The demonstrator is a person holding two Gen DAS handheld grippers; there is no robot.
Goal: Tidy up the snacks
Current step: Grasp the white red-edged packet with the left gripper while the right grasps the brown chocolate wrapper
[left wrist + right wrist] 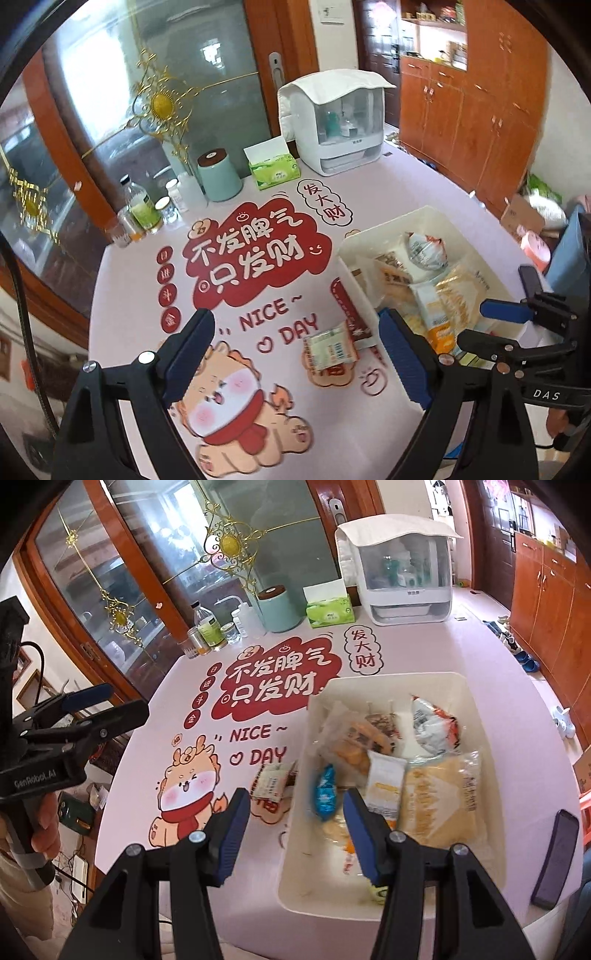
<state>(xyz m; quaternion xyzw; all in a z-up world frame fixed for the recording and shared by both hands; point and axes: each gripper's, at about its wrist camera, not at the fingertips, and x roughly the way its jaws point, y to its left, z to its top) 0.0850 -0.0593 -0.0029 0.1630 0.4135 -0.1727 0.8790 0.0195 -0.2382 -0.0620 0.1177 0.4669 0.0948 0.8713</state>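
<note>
While most of the wrapped snacks already lie heaped in the cream-white rectangular plastic bin [480, 694], one small flat packet with a green-and-white label [330, 347] sits on the pink printed tablecloth [258, 424], just beside the bin's left wall, with a dark red wrapper [349, 314] partly under it. That packet looks like the one left to gather. The left gripper [295, 358] hangs above the cloth with its blue-padded jaws spread wide and nothing between them, the stray packet lying in its line of sight, probably so it can drop onto it. The right gripper [291, 834] is likewise wide apart and empty, poised over the bin's near left rim, perhaps having room to steady or rearrange the pile. A dark phone [556, 856] rests right of the bin.
</note>
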